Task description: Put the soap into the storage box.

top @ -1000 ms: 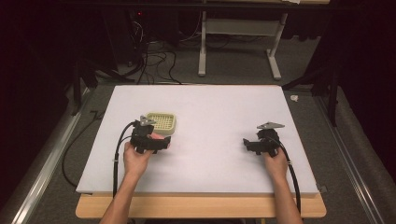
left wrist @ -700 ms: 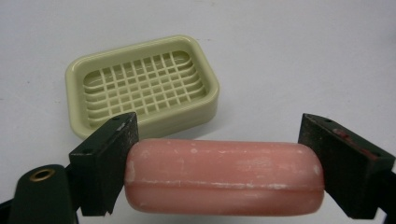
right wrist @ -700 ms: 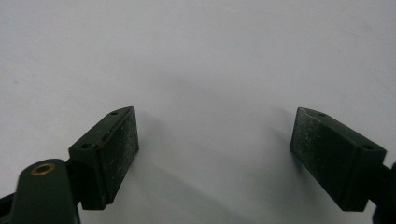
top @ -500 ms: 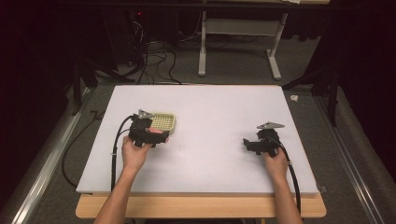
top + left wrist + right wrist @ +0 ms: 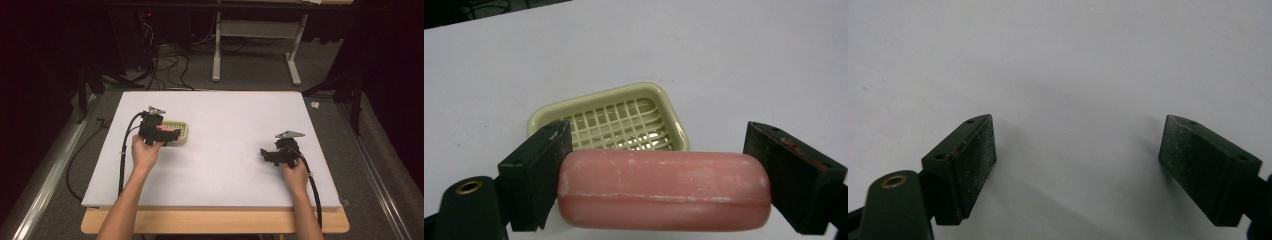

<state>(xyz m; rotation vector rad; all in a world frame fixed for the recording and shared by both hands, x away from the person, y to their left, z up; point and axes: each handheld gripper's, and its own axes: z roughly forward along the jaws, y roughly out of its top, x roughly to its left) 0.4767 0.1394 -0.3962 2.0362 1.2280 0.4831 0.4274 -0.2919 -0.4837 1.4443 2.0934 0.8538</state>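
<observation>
A pink soap bar (image 5: pixel 664 192) lies crosswise between the jaws of my left gripper (image 5: pixel 659 165), which is shut on its two ends. Just beyond it sits a cream soap dish (image 5: pixel 599 96) with a slotted grid floor and nothing in it. From above, the left gripper (image 5: pixel 169 134) hovers over the near edge of the soap dish (image 5: pixel 184 123), left of the board's middle. My right gripper (image 5: pixel 264 154) rests near the board's right side. Its jaws stand wide open over bare white surface, with nothing between them (image 5: pixel 1078 150).
The white board (image 5: pixel 220 115) lies on a wooden table. A cable (image 5: pixel 122 160) trails from the left gripper toward the front edge. Behind the board, a desk frame (image 5: pixel 255 35) and loose cables stand on the grey floor.
My left gripper has carried the soap bar a little farther from the person, up to the near edge of the soap dish. The right gripper has stayed put.
</observation>
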